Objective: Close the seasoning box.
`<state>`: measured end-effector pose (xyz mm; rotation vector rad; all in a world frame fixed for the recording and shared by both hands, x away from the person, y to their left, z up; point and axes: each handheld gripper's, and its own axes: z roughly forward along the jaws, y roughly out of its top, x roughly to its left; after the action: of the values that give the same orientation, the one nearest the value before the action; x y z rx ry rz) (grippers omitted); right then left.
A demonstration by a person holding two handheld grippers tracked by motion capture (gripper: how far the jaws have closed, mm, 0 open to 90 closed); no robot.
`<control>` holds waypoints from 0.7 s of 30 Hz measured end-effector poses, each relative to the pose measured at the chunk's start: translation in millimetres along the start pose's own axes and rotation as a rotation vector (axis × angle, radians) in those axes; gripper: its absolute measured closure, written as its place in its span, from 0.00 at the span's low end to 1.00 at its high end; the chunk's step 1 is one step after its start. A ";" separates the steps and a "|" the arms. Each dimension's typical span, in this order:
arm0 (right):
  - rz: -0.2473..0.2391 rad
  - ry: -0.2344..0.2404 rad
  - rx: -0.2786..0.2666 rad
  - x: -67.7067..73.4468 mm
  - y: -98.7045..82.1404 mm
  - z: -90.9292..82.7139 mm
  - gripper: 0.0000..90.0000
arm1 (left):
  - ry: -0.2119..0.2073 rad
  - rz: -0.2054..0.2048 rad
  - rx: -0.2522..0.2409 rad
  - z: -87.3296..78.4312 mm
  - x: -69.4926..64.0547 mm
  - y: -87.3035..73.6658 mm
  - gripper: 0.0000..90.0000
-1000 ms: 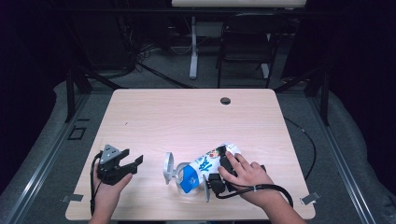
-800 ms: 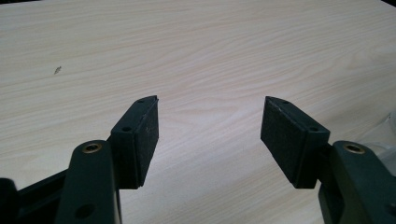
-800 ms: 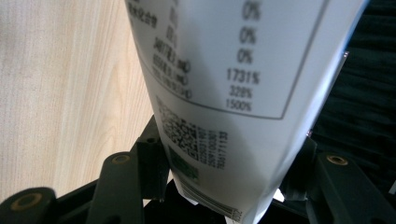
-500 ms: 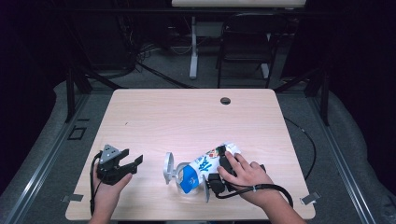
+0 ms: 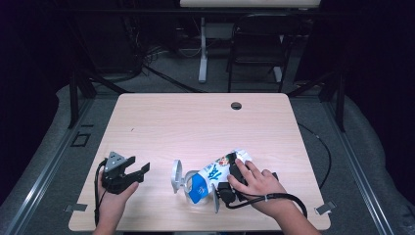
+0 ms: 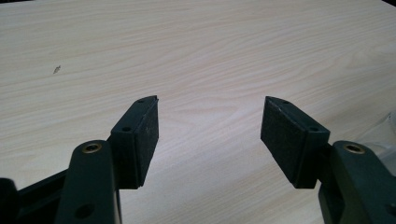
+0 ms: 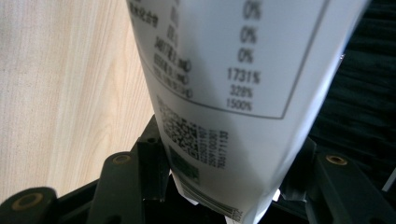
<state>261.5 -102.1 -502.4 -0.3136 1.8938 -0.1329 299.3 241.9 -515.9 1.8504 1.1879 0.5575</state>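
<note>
Near edge: right gripper (image 5: 230,183) clamped on white-and-blue printed plastic pouch (image 5: 210,174), lying w/ a round clear piece (image 5: 177,177) at its left end; left gripper (image 5: 133,172) spread wide, empty, over pale wood-grain table (image 5: 195,122)

White-and-blue printed pouch (image 5: 211,175) lies crumpled near table's front edge.

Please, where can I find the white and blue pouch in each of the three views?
High view: pouch at bottom centre, by the right tool.
Left gripper view: a pale sliver at the right edge, perhaps the pouch.
Right gripper view: its printed white side between the jaws.
Shared landmark: the wooden table.
</note>
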 end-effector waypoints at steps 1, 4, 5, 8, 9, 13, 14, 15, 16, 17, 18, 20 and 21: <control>0.000 0.001 0.000 -0.2 0.1 -0.2 0.53 | -0.001 0.000 -0.001 0.1 0.1 -0.1 0.41; -0.003 0.000 0.001 -0.6 0.5 -0.7 0.53 | -0.001 -0.002 -0.002 -0.1 0.1 -0.1 0.41; -0.010 -0.003 0.008 -0.7 1.0 -1.2 0.53 | -0.001 -0.002 -0.002 -0.1 0.1 -0.1 0.41; -0.010 -0.003 0.007 -0.7 1.2 -1.4 0.53 | -0.001 -0.005 -0.001 0.2 0.0 -0.3 0.41; -0.010 -0.002 0.007 -0.7 1.2 -1.5 0.53 | -0.001 -0.004 -0.001 0.2 0.1 -0.4 0.41; -0.010 -0.001 0.007 -0.9 1.2 -1.7 0.53 | -0.001 -0.004 -0.001 0.1 0.1 -0.4 0.41; -0.003 0.003 0.002 -0.7 1.0 -1.3 0.53 | -0.001 -0.004 -0.002 0.2 0.2 -0.4 0.41; -0.006 0.002 0.002 -0.7 0.9 -1.2 0.53 | -0.001 -0.004 -0.001 0.4 0.3 -0.5 0.41; -0.009 -0.001 0.006 -0.7 1.1 -1.5 0.53 | 0.000 -0.004 -0.001 0.6 0.4 -0.6 0.41; -0.010 -0.001 0.006 -0.8 1.1 -1.6 0.53 | 0.000 -0.004 0.000 0.7 0.4 -0.7 0.41; -0.006 0.000 -0.001 -0.5 0.8 -1.1 0.53 | 0.000 -0.004 0.000 0.7 0.4 -0.8 0.41; -0.007 -0.001 -0.002 -0.5 0.8 -1.1 0.53 | 0.000 -0.004 0.000 0.8 0.4 -0.8 0.42; -0.007 -0.001 -0.002 -0.5 0.7 -1.3 0.53 | 0.000 -0.003 0.001 0.9 0.3 -0.8 0.42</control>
<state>260.3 -101.4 -501.7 -0.3224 1.8921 -0.1355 299.7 242.0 -517.1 1.8495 1.1912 0.5549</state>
